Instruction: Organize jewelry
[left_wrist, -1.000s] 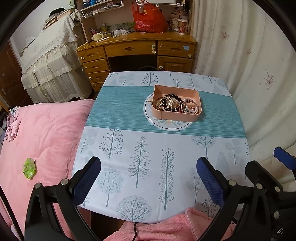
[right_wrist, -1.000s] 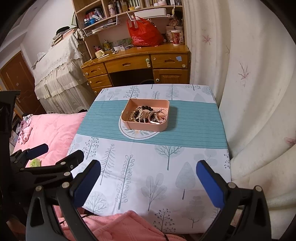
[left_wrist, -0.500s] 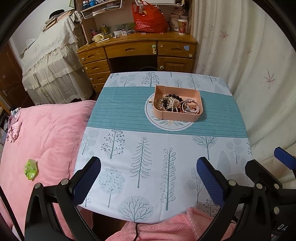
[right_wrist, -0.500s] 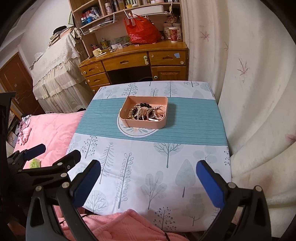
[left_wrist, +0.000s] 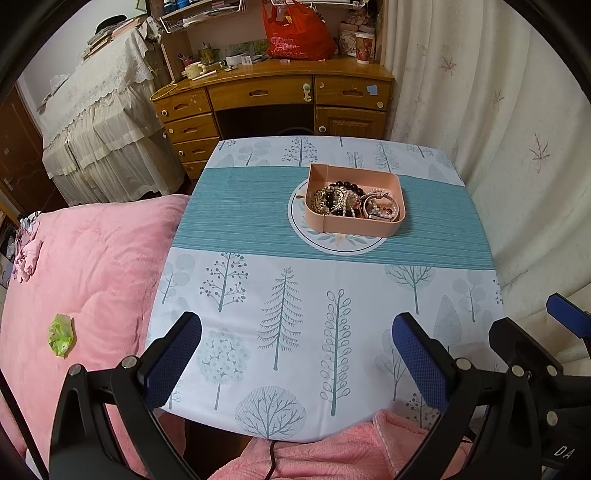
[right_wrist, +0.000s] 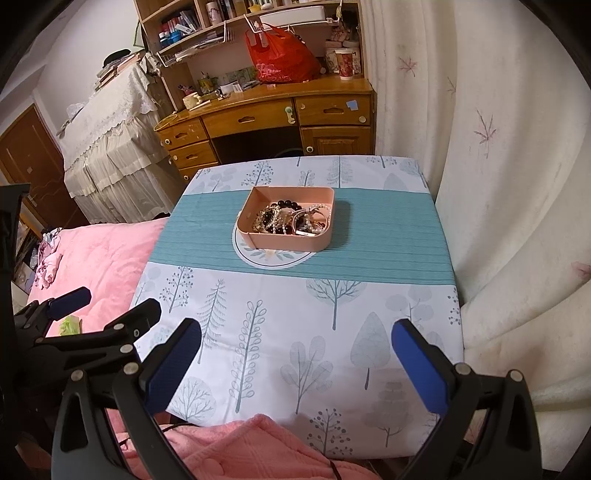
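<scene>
A pink tray (left_wrist: 384, 228) (right_wrist: 284, 242) stands on the table's teal band, far from me. It holds a tangled heap of jewelry (left_wrist: 343, 201) (right_wrist: 284, 221): dark bead bracelets, pearl strands and gold pieces. My left gripper (left_wrist: 295, 354) is open and empty above the table's near edge. My right gripper (right_wrist: 295, 354) is open and empty too, over the near edge to the right of the left one. The left gripper also shows in the right wrist view (right_wrist: 107, 310), at the lower left.
The table (left_wrist: 258, 302) has a white tree-print cloth. A pink bed (left_wrist: 85, 266) with a green wrapper (left_wrist: 61, 334) adjoins it on the left. White curtains (right_wrist: 509, 184) hang close on the right. A wooden desk (left_wrist: 273, 96) stands behind.
Both views have shifted slightly; the tray sits a little further left in the right wrist view. Both grippers stay open and empty.
</scene>
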